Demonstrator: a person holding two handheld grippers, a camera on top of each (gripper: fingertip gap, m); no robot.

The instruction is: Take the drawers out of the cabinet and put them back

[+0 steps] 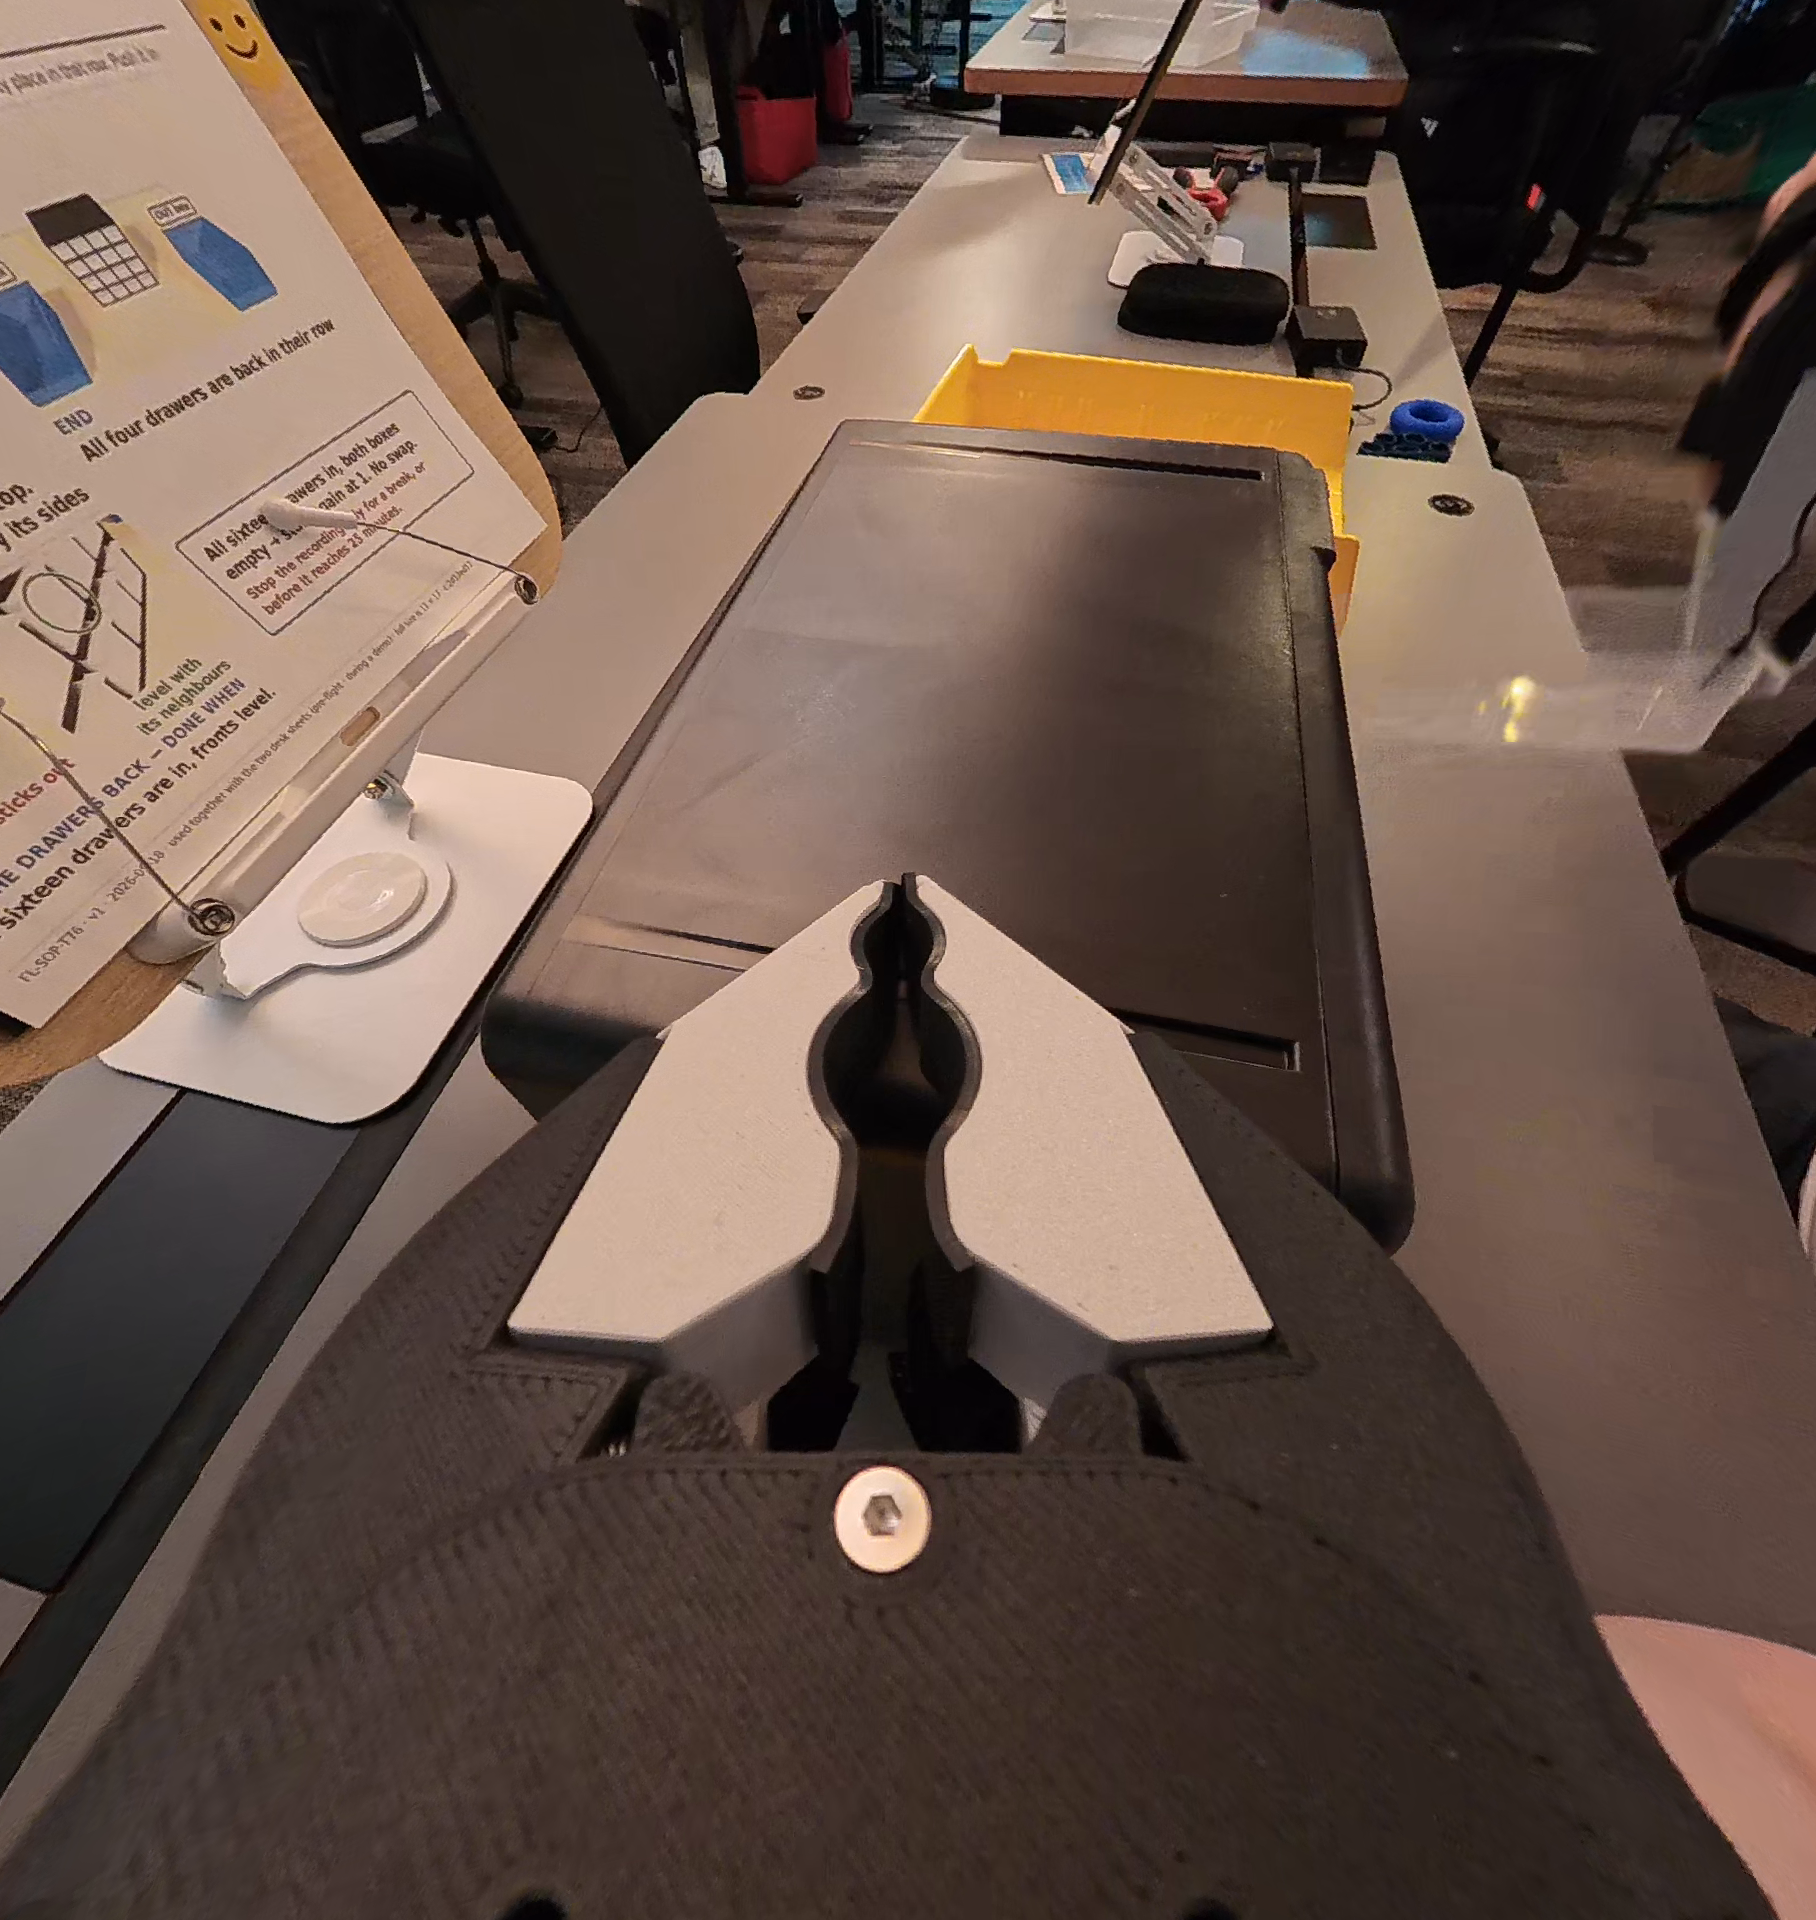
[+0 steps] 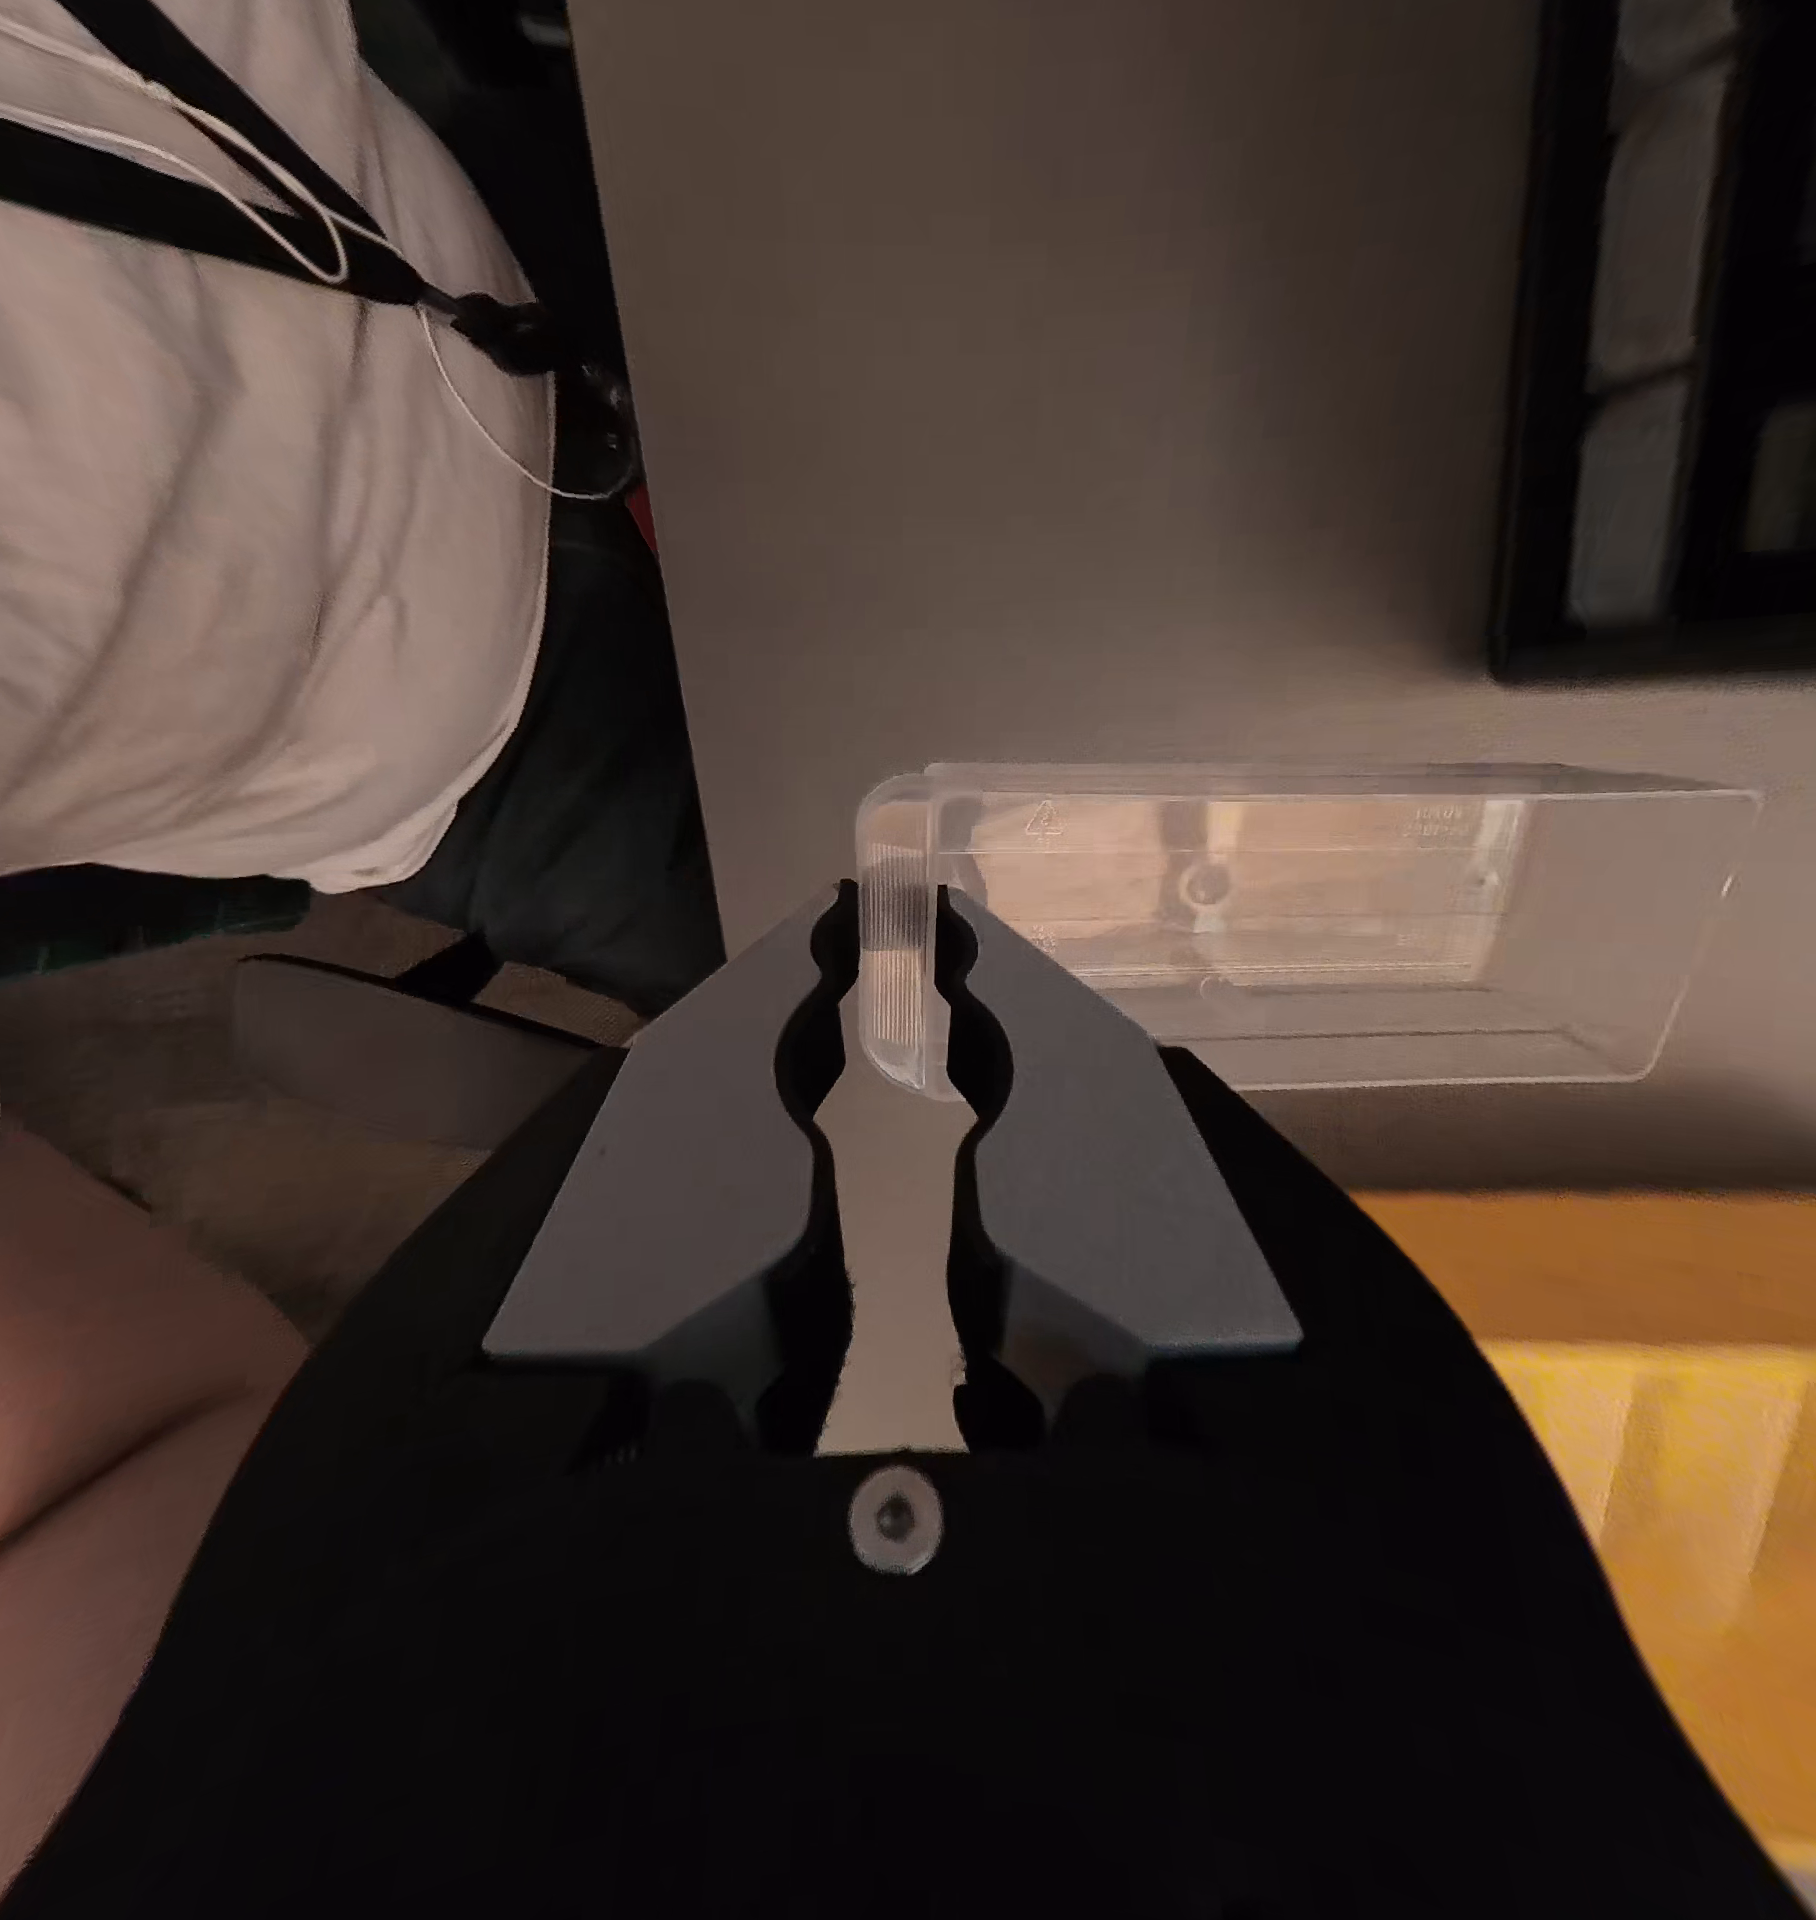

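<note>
In the left wrist view the black cabinet [image 1: 987,748] stands on the grey table and I look down on its top. My left gripper [image 1: 905,883] is shut and empty, resting over the cabinet's near edge. In the right wrist view my right gripper [image 2: 896,902] is shut on the front handle of a clear plastic drawer [image 2: 1351,935] and holds it in the air above the table. The cabinet's front with dark slots [image 2: 1693,343] shows at the upper right. The drawer also shows, blurred, in the left wrist view [image 1: 1569,707] at the right.
A yellow bin [image 1: 1132,400] sits behind the cabinet and shows in the right wrist view [image 2: 1631,1475] below the drawer. An instruction sheet on a white stand [image 1: 343,894] is at the left. A black case [image 1: 1200,301] and blue parts [image 1: 1423,421] lie farther back. A person's white shirt [image 2: 208,540] is close at the left. The tips of one gripper are about 35 cm away from the tips of the other.
</note>
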